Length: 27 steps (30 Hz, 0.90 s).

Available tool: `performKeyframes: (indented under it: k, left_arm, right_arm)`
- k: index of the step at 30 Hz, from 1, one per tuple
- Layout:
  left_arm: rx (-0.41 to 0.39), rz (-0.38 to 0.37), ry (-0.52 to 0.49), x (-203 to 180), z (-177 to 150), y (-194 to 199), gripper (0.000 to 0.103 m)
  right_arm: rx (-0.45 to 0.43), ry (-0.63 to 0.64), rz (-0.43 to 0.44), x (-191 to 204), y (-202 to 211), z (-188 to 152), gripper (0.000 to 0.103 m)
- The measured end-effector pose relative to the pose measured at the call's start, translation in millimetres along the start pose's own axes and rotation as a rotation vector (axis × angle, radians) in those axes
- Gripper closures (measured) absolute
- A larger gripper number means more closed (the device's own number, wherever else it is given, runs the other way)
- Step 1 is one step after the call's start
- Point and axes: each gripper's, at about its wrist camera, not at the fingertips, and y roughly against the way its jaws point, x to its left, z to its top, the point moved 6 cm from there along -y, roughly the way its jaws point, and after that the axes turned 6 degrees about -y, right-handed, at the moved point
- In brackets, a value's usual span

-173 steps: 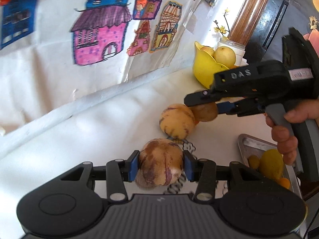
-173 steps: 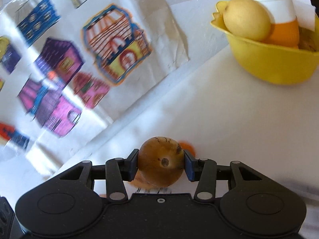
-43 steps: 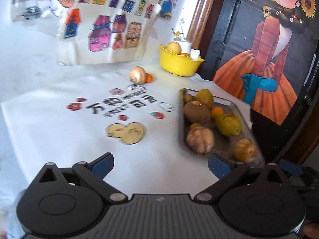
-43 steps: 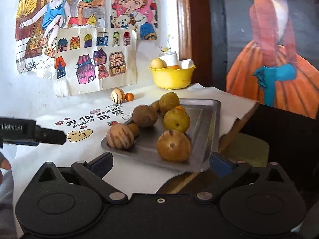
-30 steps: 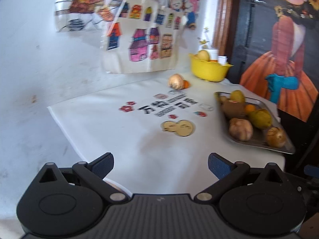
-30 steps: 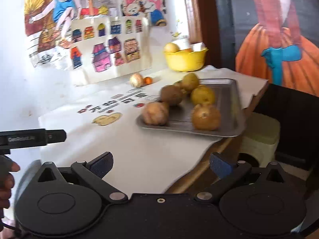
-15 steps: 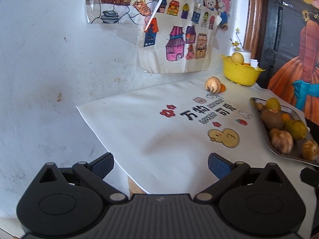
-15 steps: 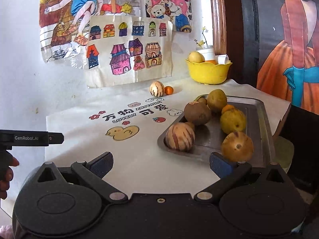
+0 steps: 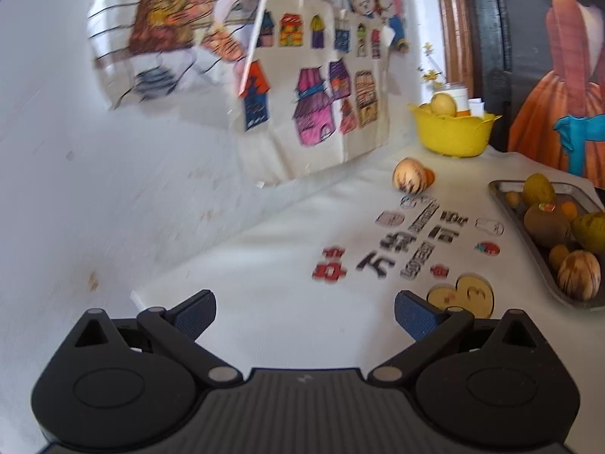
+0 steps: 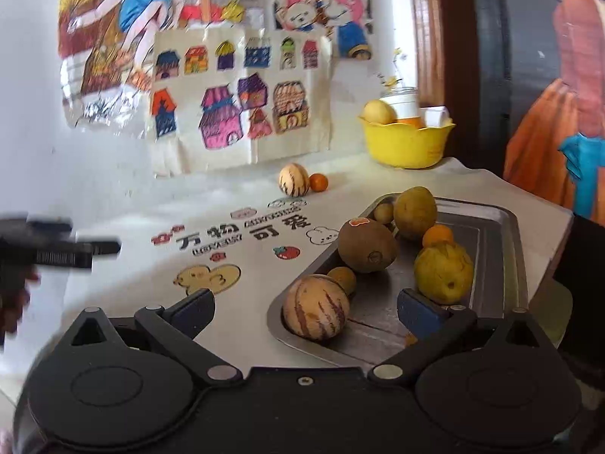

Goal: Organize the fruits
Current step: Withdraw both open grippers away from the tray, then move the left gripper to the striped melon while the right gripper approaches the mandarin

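**Both claws wide and empty over the white cloth**

Claws first: my left gripper [image 9: 304,312] hangs spread wide above the near part of the cloth, nothing between its blue pads [image 9: 196,312]. My right gripper [image 10: 305,312] is just as wide and empty, its right finger over the near end of the metal tray [image 10: 503,249].

Going left to right in the right wrist view, my left gripper shows as a blurred black bar at the far left edge, with my left hand [image 10: 15,302] under it. Next comes the white tablecloth [image 10: 124,280] with its printed characters and a yellow duck print [image 10: 208,278]. Further back, near the wall, a striped melon-like fruit [image 10: 293,179] touches a small orange fruit [image 10: 318,182]; both sit loose on the cloth, well apart from the tray.

On the tray itself, a second striped fruit [image 10: 315,307] lies in the near left corner, a small brown fruit just behind it. A brown kiwi-like fruit [image 10: 367,246] with a sticker sits behind that, then a yellow-green fruit [image 10: 415,212], a small orange one and a lemon-like fruit [image 10: 443,269] to the right.

At the back right stands a yellow bowl [image 10: 406,147] holding a pale yellow fruit [image 10: 378,112] and a white jar.
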Motion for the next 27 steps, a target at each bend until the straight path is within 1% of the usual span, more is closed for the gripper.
performKeyframes:
  k: [4, 9, 12, 15, 17, 19, 23, 27]
  left_arm:
    - [-0.007, -0.065, -0.042, 1, 15, -18, 0.000]
    - [-0.017, -0.159, -0.112, -4, 28, -41, 0.000]
    - [-0.037, -0.218, -0.166, -9, 36, -52, 0.000]
    - [-0.068, -0.255, -0.260, -17, 46, -65, 0.000]
    - [-0.074, -0.274, -0.325, -23, 54, -76, 0.000]
    - [-0.084, -0.292, -0.375, -29, 65, -89, 0.000]
    - [-0.113, -0.338, -0.426, -40, 88, -113, 0.000]
    - [-0.131, -0.395, -0.466, -55, 104, -139, 0.000]
  right_arm:
    - [0.018, 0.093, 0.018, -6, -6, 7, 0.001]
    - [0.042, 0.181, 0.052, -17, -15, 23, 0.001]
    - [0.058, 0.285, 0.086, -21, -21, 37, 0.001]
    - [0.082, 0.423, 0.133, -24, -30, 53, 0.001]
    - [0.117, 0.540, 0.157, -26, -41, 65, 0.001]
    - [0.145, 0.627, 0.156, -28, -56, 79, 0.001]
    - [0.200, 0.748, 0.189, -31, -92, 110, 0.001]
    - [0.226, 0.885, 0.223, -25, -130, 134, 0.001]
